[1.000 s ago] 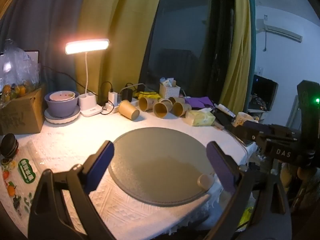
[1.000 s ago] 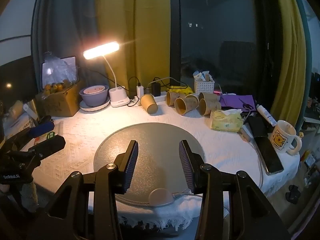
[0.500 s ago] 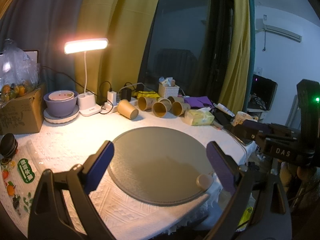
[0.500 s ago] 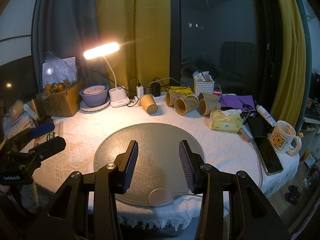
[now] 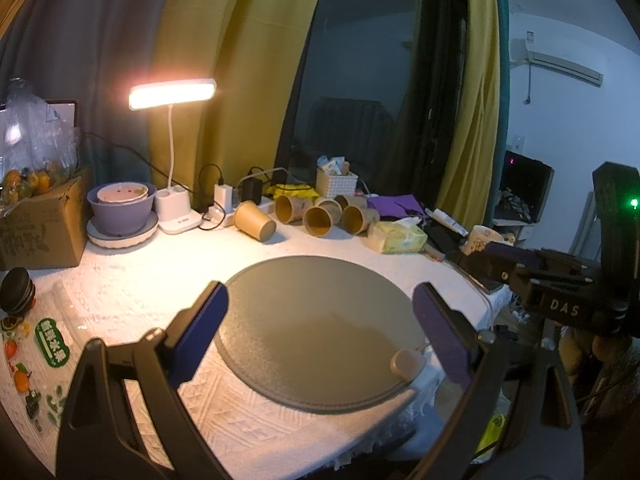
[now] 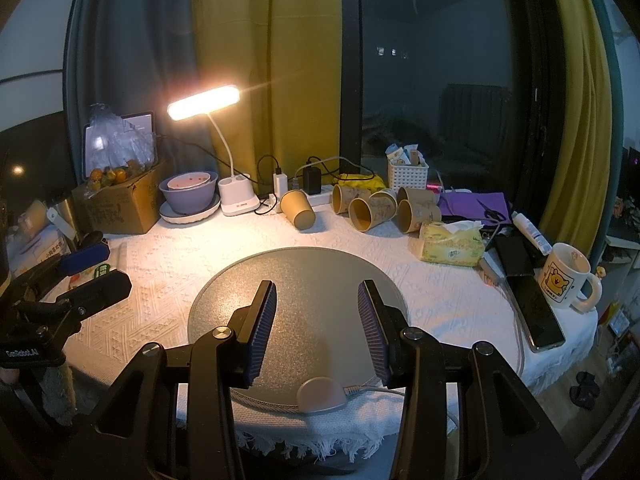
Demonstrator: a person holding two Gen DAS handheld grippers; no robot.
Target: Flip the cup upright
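Several brown paper cups lie on their sides at the back of the white-clothed table. One cup (image 5: 255, 221) (image 6: 297, 208) lies alone, its base toward me. The other cups (image 5: 322, 218) (image 6: 370, 211) lie in a cluster to its right with mouths toward me. My left gripper (image 5: 320, 320) is open and empty above the near edge of the round grey mat (image 5: 320, 312). My right gripper (image 6: 316, 320) is open and empty above the same mat (image 6: 298, 280). Both are well short of the cups.
A lit desk lamp (image 6: 236, 200), a purple bowl on a plate (image 6: 189, 196) and a cardboard box (image 6: 120, 204) stand back left. A tissue pack (image 6: 450, 246), phones (image 6: 540, 312) and a mug (image 6: 564, 276) lie right. A small beige puck with a cable (image 6: 320, 396) sits at the mat's near edge.
The left wrist view has shifted slightly, so the left gripper has drifted a little. The right gripper and the cups have not moved.
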